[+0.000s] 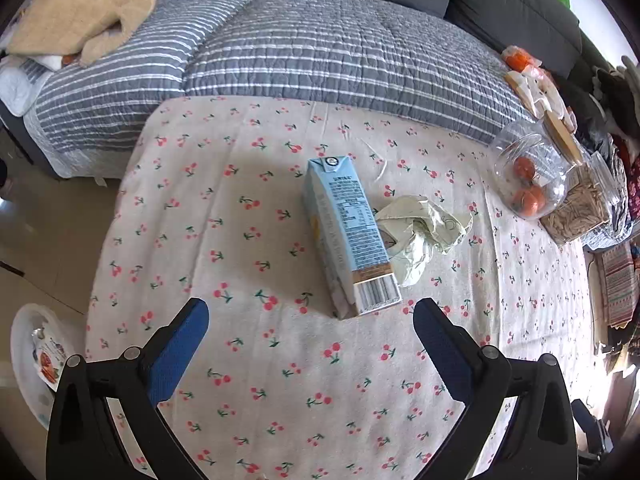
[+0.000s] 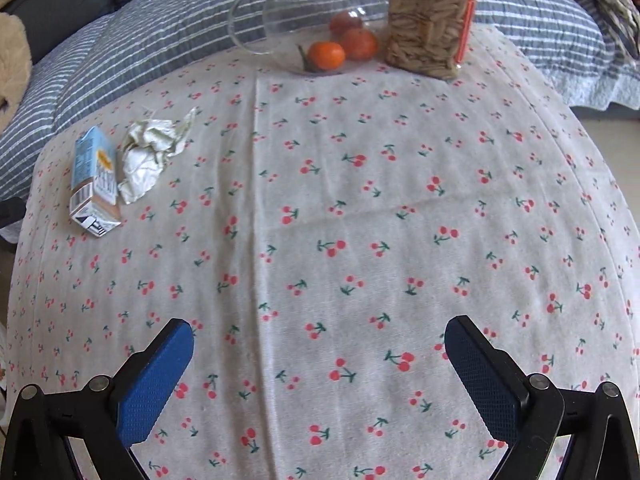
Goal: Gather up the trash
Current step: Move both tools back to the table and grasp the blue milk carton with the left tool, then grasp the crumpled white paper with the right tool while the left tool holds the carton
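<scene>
A light-blue drink carton [image 1: 352, 236] lies on its side near the middle of the bench [image 1: 240, 360], which is covered with a cherry-print cloth. A crumpled pale wrapper [image 1: 424, 232] touches the carton's right side. The left gripper [image 1: 311, 314] hovers just short of the carton's barcode end, jaws wide and holding nothing. The right gripper [image 2: 319, 338] hangs over bare cloth well apart from the trash, jaws wide and empty too. At the far edge stand a glass jar [image 2: 316, 20] with oranges [image 2: 327, 56] and a jar of seeds [image 2: 430, 20]
</scene>
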The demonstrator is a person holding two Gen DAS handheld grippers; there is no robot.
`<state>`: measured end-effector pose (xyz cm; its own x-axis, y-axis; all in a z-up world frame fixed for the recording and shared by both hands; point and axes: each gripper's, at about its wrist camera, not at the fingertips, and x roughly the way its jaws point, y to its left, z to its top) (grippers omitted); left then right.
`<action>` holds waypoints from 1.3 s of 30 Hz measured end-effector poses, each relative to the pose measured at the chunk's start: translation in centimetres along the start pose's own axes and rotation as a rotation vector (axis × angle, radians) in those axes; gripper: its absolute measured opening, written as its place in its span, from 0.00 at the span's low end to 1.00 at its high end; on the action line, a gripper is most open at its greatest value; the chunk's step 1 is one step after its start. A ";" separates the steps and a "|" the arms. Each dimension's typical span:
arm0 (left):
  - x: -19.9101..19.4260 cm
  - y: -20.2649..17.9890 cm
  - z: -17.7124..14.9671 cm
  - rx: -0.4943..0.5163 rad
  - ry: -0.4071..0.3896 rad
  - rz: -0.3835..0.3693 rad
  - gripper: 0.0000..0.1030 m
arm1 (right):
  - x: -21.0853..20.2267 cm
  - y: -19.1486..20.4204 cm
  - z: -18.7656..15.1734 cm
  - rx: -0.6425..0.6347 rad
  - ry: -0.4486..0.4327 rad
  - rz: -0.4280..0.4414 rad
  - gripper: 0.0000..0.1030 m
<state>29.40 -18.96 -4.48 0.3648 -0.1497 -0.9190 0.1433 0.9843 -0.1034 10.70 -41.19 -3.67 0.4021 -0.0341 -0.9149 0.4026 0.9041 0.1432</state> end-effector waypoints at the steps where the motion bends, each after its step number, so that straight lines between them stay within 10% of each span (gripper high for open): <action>1: 0.7 -0.5 0.3 0.001 0.010 0.007 0.99 | 0.1 -0.5 0.2 0.015 0.006 0.001 1.00; 6: 3.6 -2.4 1.2 0.006 0.036 0.019 0.88 | 0.5 -2.0 1.3 0.038 0.023 0.008 1.00; 13: 6.0 -2.9 0.6 0.011 0.093 -0.021 0.45 | 0.7 -3.5 1.8 0.040 0.034 -0.004 1.00; 29: -1.1 0.4 -3.4 0.159 -0.070 -0.094 0.38 | 0.9 -2.4 1.7 0.047 0.051 0.009 1.00; 39: -3.6 7.2 -5.7 0.012 -0.085 -0.217 0.38 | 2.4 0.5 1.7 0.142 0.047 0.102 1.00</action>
<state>23.90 -10.77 -4.13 0.4001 -0.3657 -0.8403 0.2379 0.9269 -0.2901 13.26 -41.51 -5.21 0.4093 0.0780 -0.9091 0.4748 0.8326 0.2852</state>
